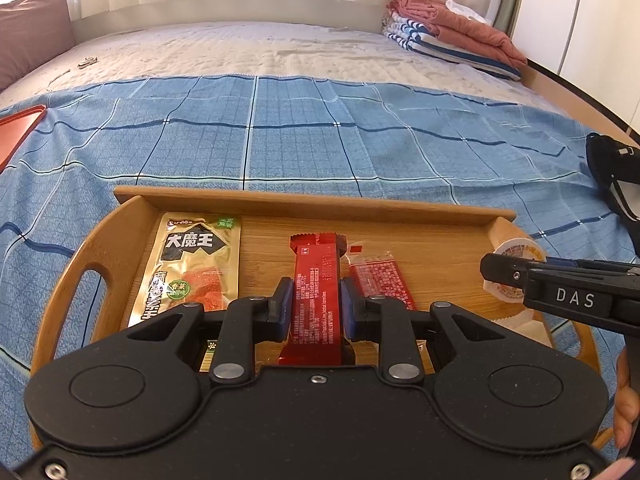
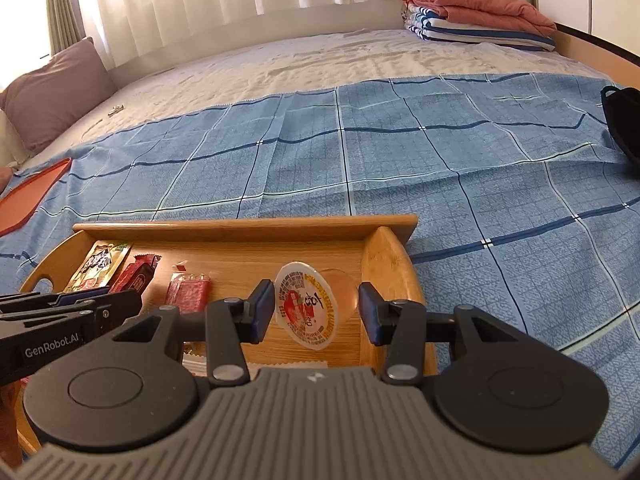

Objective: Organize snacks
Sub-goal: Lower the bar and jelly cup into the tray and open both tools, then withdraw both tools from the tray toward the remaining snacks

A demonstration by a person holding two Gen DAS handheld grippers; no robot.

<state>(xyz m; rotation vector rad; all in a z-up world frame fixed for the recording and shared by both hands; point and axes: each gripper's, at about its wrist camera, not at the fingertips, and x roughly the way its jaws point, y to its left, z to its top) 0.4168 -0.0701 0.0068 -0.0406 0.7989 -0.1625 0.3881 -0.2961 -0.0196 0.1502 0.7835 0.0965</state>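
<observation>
Left fingers (image 1: 315, 306): my blue pads are clamped on the long red foil snack bar (image 1: 318, 300), over the tray.
Right fingers (image 2: 316, 312): partly spread around the round clear jelly cup with printed lid (image 2: 308, 306); I cannot tell whether both pads press it.
Tray: the wooden bamboo tray with cut-out handles (image 1: 304, 202) sits on the blue checked bedspread (image 1: 320, 140).
Other snacks: a gold pouch (image 1: 196, 268) and a small red packet (image 1: 380, 280) lie flat inside.
</observation>
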